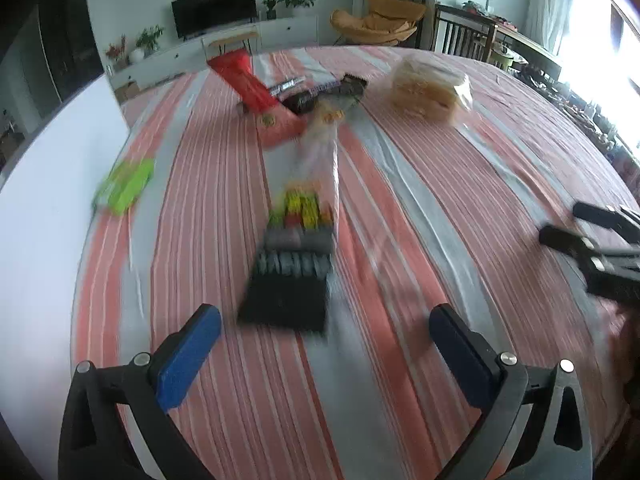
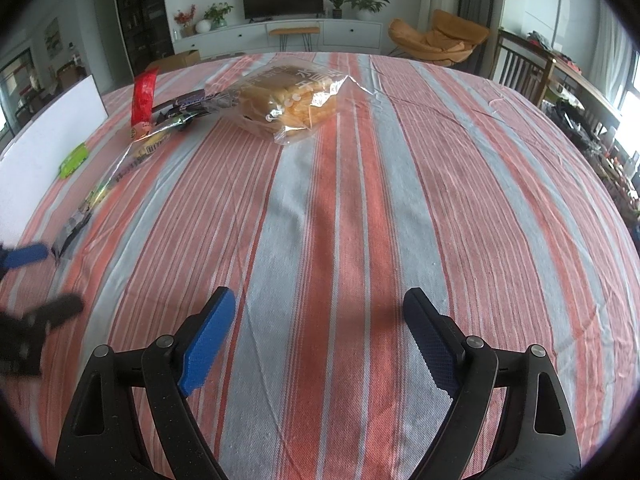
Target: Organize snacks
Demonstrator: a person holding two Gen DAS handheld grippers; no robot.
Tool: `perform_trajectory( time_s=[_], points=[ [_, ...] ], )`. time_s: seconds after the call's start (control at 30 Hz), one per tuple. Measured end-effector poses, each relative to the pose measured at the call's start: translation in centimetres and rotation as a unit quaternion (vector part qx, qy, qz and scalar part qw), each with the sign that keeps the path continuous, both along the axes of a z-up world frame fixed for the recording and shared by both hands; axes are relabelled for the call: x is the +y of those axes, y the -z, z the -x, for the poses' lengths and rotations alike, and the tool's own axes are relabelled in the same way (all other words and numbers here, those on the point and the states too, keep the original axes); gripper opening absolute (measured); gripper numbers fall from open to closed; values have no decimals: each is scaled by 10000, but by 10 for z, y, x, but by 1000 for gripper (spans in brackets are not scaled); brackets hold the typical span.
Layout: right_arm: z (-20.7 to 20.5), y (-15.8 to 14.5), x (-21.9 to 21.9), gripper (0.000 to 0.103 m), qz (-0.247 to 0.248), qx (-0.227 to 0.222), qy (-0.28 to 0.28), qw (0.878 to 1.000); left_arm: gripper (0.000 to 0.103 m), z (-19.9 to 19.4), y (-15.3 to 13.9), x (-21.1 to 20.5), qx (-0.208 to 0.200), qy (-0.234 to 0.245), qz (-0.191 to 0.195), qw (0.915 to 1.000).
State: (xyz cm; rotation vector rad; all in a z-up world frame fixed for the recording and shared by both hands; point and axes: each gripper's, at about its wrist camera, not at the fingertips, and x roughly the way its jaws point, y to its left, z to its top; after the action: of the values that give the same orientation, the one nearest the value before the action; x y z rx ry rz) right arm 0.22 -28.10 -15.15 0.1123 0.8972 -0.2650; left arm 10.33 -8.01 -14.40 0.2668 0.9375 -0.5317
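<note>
My left gripper [image 1: 324,314] stands open above the striped tablecloth [image 1: 440,200]. A long snack packet [image 1: 292,256], black at its near end and yellow-green further up, lies blurred just ahead of the pads, untouched. Beyond it lie a red packet [image 1: 250,80], dark packets [image 1: 320,92], a clear bag of bread [image 1: 428,88] and, at the left, a green packet [image 1: 124,186]. My right gripper [image 2: 320,300] is open over bare cloth with nothing between its fingers. In the right wrist view the bread bag [image 2: 288,96] lies far ahead and the long packet [image 2: 96,196] at the left.
A white board [image 1: 52,200] lies along the table's left side. The other gripper shows at each view's edge: right gripper [image 1: 568,224], left gripper [image 2: 48,280]. Wooden chairs [image 2: 520,68] stand by the far right edge, with a TV unit behind.
</note>
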Motion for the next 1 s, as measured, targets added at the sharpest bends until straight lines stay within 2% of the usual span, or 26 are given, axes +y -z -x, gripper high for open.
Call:
perform_trajectory(
  time_s=[0.2,1.0],
  points=[
    [0,0,0,88,0,2,0,10000,103,-31,1,-9,-52,158,41,9999],
    [0,-1,0,88,-2,4,-2,10000,103,-32,2,-9,-62,142,33,9999]
  ],
)
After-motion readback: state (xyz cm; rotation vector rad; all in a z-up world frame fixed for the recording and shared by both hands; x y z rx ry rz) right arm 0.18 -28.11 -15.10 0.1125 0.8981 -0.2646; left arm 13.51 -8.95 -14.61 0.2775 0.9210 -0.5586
